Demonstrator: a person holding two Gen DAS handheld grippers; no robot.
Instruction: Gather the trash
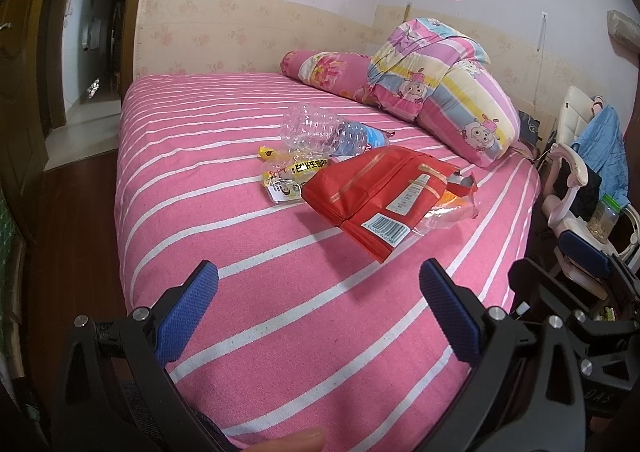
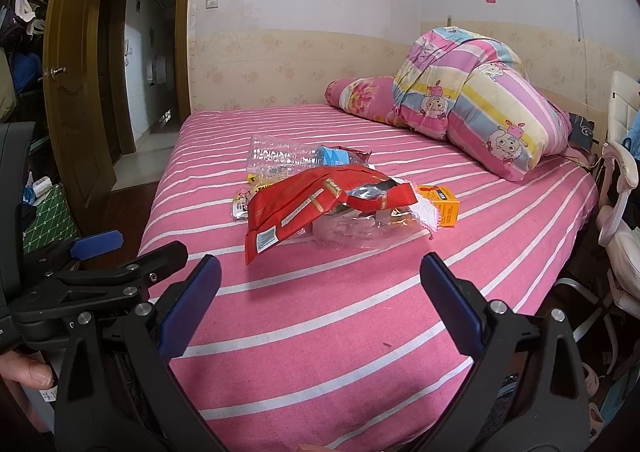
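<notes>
Left gripper (image 1: 319,284) and right gripper (image 2: 320,278), fingers apart and empty, hover short of the torn red foil snack bag (image 2: 320,197) mid-bed, crushed clear plastic bottle (image 2: 280,157) just behind it; risk: slick foil may slip a shallow pinch.

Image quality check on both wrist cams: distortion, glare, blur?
Left wrist: strong fisheye bend with dark corner vignette; the crushed clear plastic bottle carries speckled highlights; focus sharp. Right wrist: same barrel distortion; the red foil snack bag shows glare on its silver lining; soft, even light, faint shadows on the pink striped bedspread.
</notes>
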